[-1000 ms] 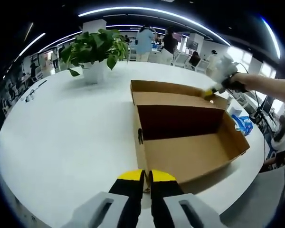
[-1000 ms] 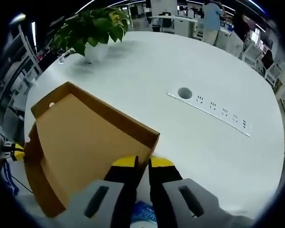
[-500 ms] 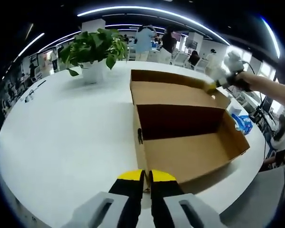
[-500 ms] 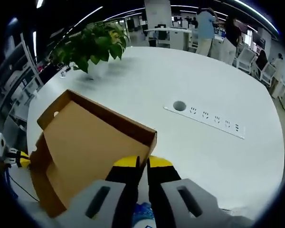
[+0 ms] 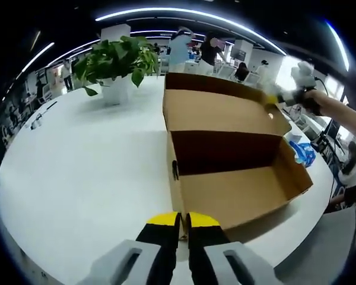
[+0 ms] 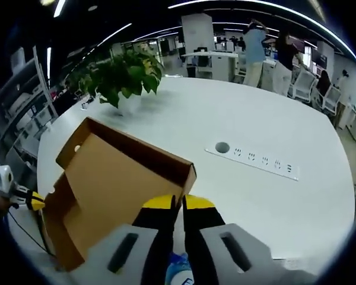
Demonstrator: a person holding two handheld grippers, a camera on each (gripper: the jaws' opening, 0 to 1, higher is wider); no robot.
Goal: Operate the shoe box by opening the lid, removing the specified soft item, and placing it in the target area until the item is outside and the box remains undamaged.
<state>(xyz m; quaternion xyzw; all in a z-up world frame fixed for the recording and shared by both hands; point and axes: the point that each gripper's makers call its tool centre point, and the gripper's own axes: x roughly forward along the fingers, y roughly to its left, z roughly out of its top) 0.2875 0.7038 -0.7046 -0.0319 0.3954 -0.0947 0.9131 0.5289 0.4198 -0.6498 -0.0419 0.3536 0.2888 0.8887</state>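
The brown cardboard shoe box (image 5: 237,190) stands open on the white table (image 5: 77,172), its inside bare. My left gripper (image 5: 183,218) is shut on the box's near wall. The raised lid (image 5: 222,110) tilts up at the back, and my right gripper (image 5: 273,100) holds its far corner. In the right gripper view the right gripper (image 6: 179,202) is shut on the lid's (image 6: 115,178) edge, and the left gripper's yellow tip (image 6: 32,202) shows at the far left. A blue and white soft item (image 5: 301,153) lies on the table beside the box, also seen low between the jaws (image 6: 177,266).
A potted plant (image 5: 115,59) stands at the far side of the table, seen too as the plant (image 6: 123,77). A socket strip (image 6: 258,161) is set into the table top. People (image 6: 267,50) and chairs are beyond the table. The table edge runs close behind the box's right side.
The right gripper has lifted the lid higher, so it now stands steeper behind the box. The left gripper and the box body have stayed put.
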